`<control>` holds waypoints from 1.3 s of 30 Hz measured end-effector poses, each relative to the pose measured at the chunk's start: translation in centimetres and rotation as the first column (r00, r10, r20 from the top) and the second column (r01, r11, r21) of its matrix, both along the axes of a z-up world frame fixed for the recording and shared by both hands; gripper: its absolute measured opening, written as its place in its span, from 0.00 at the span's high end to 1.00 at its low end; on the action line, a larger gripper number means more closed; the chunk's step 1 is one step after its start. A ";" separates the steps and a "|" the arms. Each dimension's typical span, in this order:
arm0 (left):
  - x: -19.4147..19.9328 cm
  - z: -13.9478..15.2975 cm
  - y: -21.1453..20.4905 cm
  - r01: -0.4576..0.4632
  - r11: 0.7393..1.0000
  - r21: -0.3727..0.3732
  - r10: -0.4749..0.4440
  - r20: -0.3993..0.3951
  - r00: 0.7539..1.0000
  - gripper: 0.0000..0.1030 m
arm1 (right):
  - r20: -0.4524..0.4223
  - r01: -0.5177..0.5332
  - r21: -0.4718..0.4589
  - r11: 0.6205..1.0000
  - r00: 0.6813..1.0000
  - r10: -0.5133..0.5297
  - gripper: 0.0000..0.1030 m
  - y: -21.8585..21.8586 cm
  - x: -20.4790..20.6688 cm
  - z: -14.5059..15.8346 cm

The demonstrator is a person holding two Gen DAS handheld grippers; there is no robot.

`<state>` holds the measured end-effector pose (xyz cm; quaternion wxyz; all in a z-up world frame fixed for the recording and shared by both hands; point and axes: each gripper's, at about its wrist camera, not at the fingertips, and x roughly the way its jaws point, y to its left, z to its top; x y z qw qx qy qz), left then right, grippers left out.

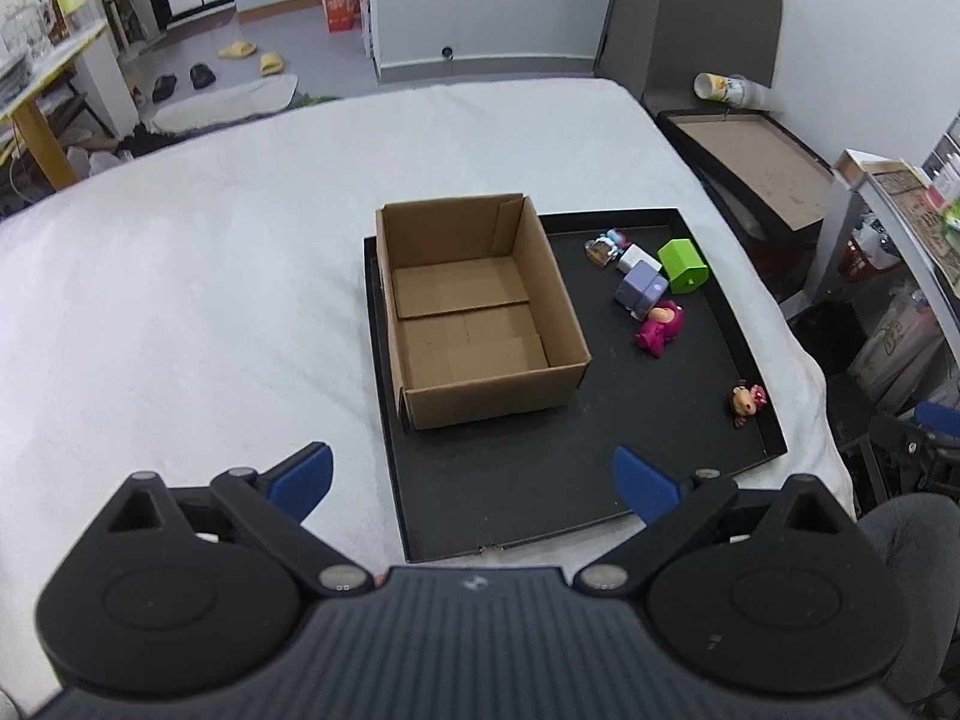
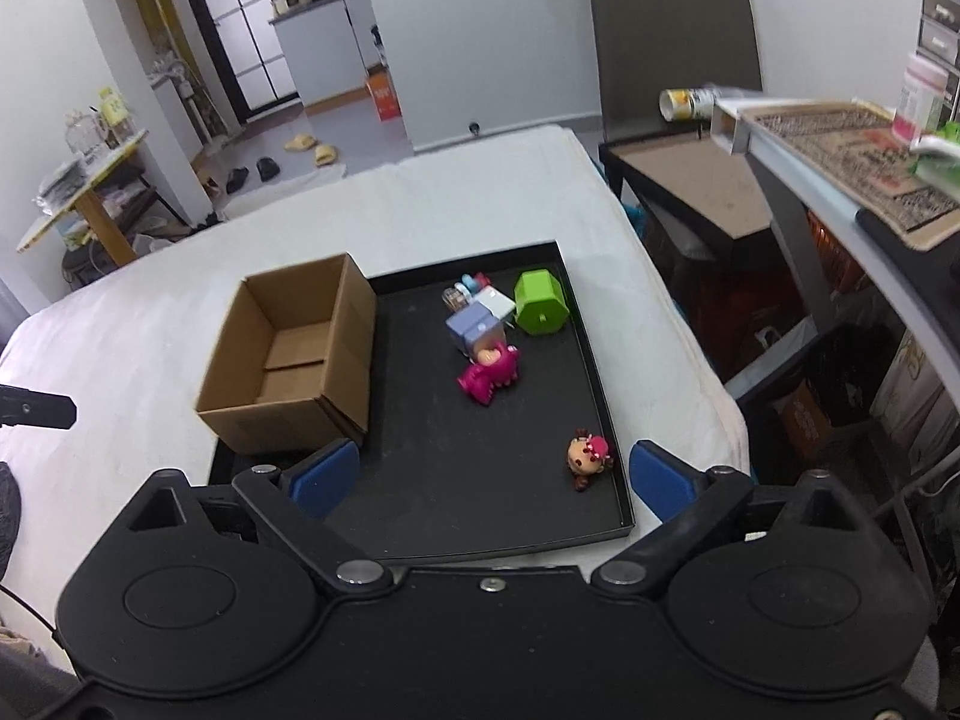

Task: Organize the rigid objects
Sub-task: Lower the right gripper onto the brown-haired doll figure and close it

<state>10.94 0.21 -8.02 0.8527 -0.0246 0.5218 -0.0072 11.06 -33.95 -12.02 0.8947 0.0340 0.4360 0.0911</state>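
An empty open cardboard box (image 1: 474, 306) (image 2: 294, 354) stands on the left part of a black tray (image 1: 540, 480) (image 2: 456, 498). On the tray's right part lie a green block (image 1: 683, 264) (image 2: 540, 302), a lilac cube (image 1: 641, 289) (image 2: 474, 329), a white cube (image 1: 636, 257) (image 2: 495, 302), a small figure (image 1: 606, 246) (image 2: 462, 294), a pink toy (image 1: 657, 329) (image 2: 489, 373) and a small doll head (image 1: 747, 403) (image 2: 589, 456). My left gripper (image 1: 474, 480) is open and empty above the tray's near edge. My right gripper (image 2: 495, 474) is open and empty, near the doll head.
The tray lies on a white-covered table (image 1: 180, 300) (image 2: 120, 330). A dark side table (image 1: 756, 162) (image 2: 690, 186) with a tipped can (image 1: 726, 89) (image 2: 687, 103) stands at the right. A shelf (image 2: 840, 168) with clutter overhangs the far right.
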 end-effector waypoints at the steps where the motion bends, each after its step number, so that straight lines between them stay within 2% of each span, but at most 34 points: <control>1: 0.5 -0.3 0.3 -0.009 1.000 -0.011 0.009 -0.007 1.000 0.03 | -0.013 0.004 -0.002 1.000 1.000 -0.004 0.07 0.0 0.4 -0.4; 7: 3.5 -2.1 1.7 -0.051 0.998 -0.044 0.050 -0.016 0.999 0.05 | -0.066 0.023 -0.017 1.000 0.998 -0.025 0.16 -0.1 2.6 -2.6; 10: 4.8 -2.9 2.3 -0.087 0.996 -0.031 0.086 -0.012 0.996 0.06 | -0.106 0.054 -0.009 0.999 0.993 -0.054 0.19 -0.4 3.8 -3.7; 14: 6.5 -4.4 3.5 -0.124 0.991 -0.051 0.122 -0.029 0.992 0.10 | -0.132 0.082 0.000 0.997 0.988 -0.082 0.20 -0.5 4.9 -4.9; 18: 7.9 -6.3 4.5 -0.166 0.982 -0.087 0.162 -0.049 0.986 0.14 | -0.171 0.105 -0.001 0.994 0.980 -0.104 0.26 -0.5 6.2 -6.4; 20: 8.5 -7.2 5.1 -0.182 0.979 -0.091 0.180 -0.034 0.983 0.16 | -0.190 0.109 0.007 0.994 0.976 -0.106 0.28 -0.4 6.7 -7.2; 24: 9.5 -9.4 6.1 -0.225 0.968 -0.109 0.222 -0.040 0.974 0.21 | -0.238 0.118 0.012 0.993 0.965 -0.112 0.38 -0.2 7.9 -9.0; 30: 10.3 -12.3 7.2 -0.259 0.959 -0.120 0.254 -0.053 0.966 0.23 | -0.308 0.169 0.031 0.985 0.939 -0.151 0.52 -0.4 9.1 -11.1; 32: 10.5 -13.2 7.5 -0.257 0.960 -0.109 0.252 -0.062 0.966 0.25 | -0.327 0.179 0.032 0.983 0.931 -0.159 0.52 -0.4 9.4 -11.7; 39: 10.7 -15.5 8.7 -0.293 0.946 -0.137 0.278 -0.116 0.954 0.32 | -0.352 0.182 0.038 0.982 0.923 -0.158 0.52 -0.3 10.0 -13.7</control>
